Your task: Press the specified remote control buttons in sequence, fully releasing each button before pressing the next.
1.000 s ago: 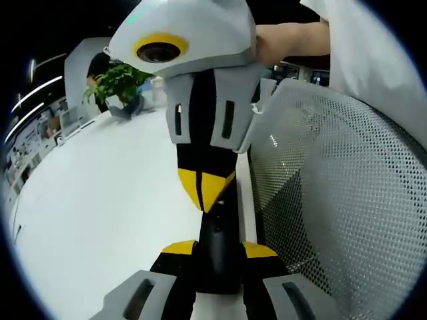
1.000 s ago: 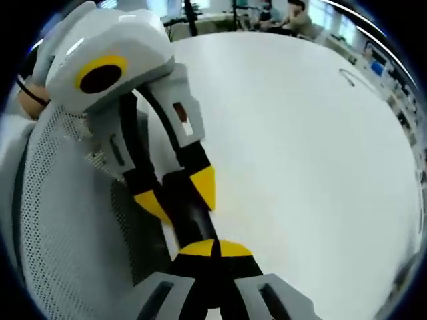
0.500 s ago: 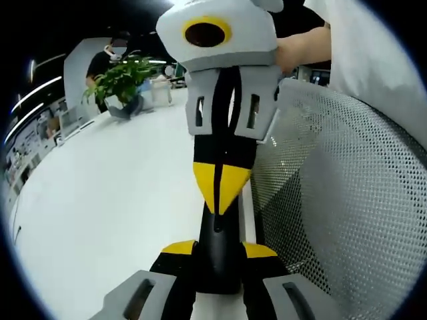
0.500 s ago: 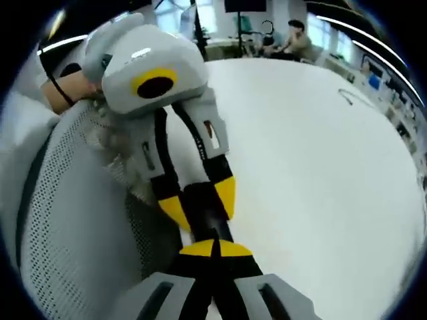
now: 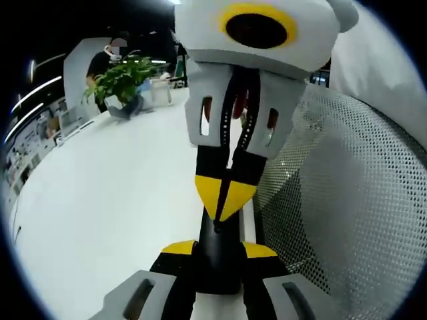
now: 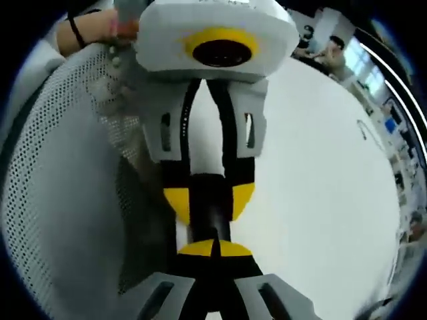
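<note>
A black remote control (image 5: 218,275) stands between the yellow-tipped jaws of my left gripper (image 5: 218,249), which is shut on it. My right gripper (image 5: 227,200) reaches in from the top of the left gripper view. It is shut, and its yellow tips point down onto the remote's upper end. In the right gripper view my right gripper (image 6: 213,248) shows its tips closed together against the remote (image 6: 208,225). Straight ahead, the left gripper (image 6: 209,200) holds the remote. The remote's buttons are hidden.
A wide white table (image 5: 100,200) spreads to the left, with a potted plant (image 5: 120,79) and a seated person (image 5: 110,57) at its far end. A white mesh chair back (image 5: 347,200) stands close on the right. It appears again (image 6: 60,167), with a hand (image 6: 93,27) above it.
The right gripper has swung from tilted to straight above the remote and come closer to the left camera, its tips lower on the remote. The left gripper keeps its hold.
</note>
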The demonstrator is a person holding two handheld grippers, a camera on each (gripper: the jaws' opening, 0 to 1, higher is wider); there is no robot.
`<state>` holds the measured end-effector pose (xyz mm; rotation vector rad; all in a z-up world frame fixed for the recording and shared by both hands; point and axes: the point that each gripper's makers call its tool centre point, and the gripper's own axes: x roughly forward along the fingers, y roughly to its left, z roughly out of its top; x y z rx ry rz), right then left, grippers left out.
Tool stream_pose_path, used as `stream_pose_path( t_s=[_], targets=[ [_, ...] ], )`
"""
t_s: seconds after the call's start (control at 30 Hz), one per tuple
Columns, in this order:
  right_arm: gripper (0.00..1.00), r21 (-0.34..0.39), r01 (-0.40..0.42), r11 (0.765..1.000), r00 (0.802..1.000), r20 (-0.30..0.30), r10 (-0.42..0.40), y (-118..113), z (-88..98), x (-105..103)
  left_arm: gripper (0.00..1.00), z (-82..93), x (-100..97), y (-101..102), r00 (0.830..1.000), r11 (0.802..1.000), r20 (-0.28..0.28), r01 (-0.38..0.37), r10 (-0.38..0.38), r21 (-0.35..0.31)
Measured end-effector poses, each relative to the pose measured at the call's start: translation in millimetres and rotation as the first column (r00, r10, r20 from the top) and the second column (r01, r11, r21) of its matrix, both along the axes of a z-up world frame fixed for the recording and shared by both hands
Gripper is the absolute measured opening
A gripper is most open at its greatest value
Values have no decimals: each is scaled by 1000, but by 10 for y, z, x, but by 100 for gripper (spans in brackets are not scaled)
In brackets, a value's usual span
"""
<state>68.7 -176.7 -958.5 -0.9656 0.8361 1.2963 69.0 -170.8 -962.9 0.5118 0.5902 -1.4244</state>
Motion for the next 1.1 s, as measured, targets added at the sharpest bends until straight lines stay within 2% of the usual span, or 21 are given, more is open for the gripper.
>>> stream_pose_path(
  t_s=[0.1, 0.23, 0.37, 0.57, 0.73, 0.83, 1.03, 1.1],
  targets=[
    [0, 60, 45, 997, 999, -24, -43, -2, 12, 12, 24, -1, 1, 1, 1000, 1000, 1, 0, 0, 0],
    [0, 91, 36, 995, 999, -35, -33, -10, 29, 1, 24, 0, -2, 1, 1000, 1000, 1, -1, 1, -1],
    [0, 97, -12, 995, 1000, -25, 15, 35, 30, -49, 24, 0, -1, -2, 1000, 1000, 1, -1, 1, -1],
    [0, 52, -38, 998, 999, -10, 39, 57, 13, -26, 24, 0, 3, 2, 1000, 1000, 0, -1, 1, -2],
    [0, 14, -10, 1000, 999, -43, 10, 59, 5, -7, 24, -1, 1, 1, 1000, 1000, -2, -2, 2, -3],
    [0, 11, -24, 1000, 999, -46, 25, 59, -2, -1, 24, -1, 8, 4, 1000, 1000, -3, -9, 9, -3],
    [0, 27, 0, 1000, 998, -56, 2, 69, 0, 24, 24, 3, 10, 6, 1000, 1000, -2, -14, 14, -3],
    [0, 42, -18, 999, 998, -53, 20, 59, 11, 9, 24, -3, 14, 9, 1000, 1000, -1, -13, 13, -2]
  ],
)
